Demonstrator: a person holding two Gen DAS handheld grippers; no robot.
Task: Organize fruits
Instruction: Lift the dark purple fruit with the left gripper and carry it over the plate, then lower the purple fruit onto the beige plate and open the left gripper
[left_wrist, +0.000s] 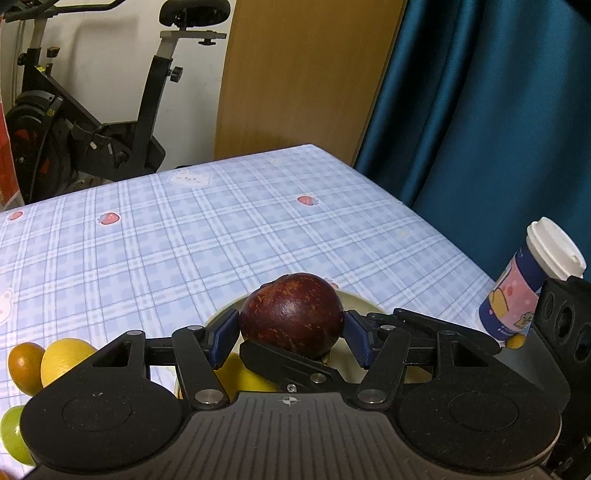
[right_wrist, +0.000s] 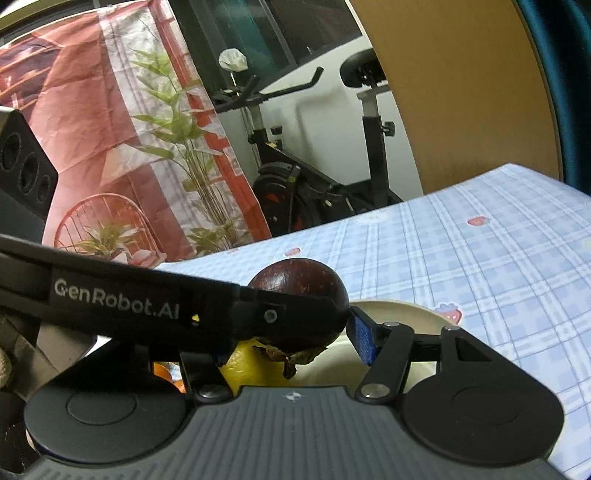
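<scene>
A dark red mangosteen (left_wrist: 291, 314) hangs just above a cream bowl (left_wrist: 364, 304) that holds a yellow lemon (left_wrist: 245, 378). My left gripper (left_wrist: 291, 338) is shut on the mangosteen, blue pads pressing its two sides. One black finger (left_wrist: 284, 363) of the right gripper crosses under the fruit's near side. In the right wrist view the mangosteen (right_wrist: 295, 284) shows its dry calyx hanging down. My right gripper (right_wrist: 291, 345) is shut on it too: its right pad (right_wrist: 360, 338) touches the fruit, the left pad is hidden behind the left gripper's finger. The bowl (right_wrist: 406, 312) and lemon (right_wrist: 255, 369) lie below.
On the blue checked tablecloth (left_wrist: 221, 240), an orange (left_wrist: 24, 363), a second lemon (left_wrist: 64, 356) and a green fruit (left_wrist: 11, 435) sit at the near left. A lidded paper cup (left_wrist: 532, 284) stands at the right edge. An exercise bike (left_wrist: 92, 129) stands beyond the table.
</scene>
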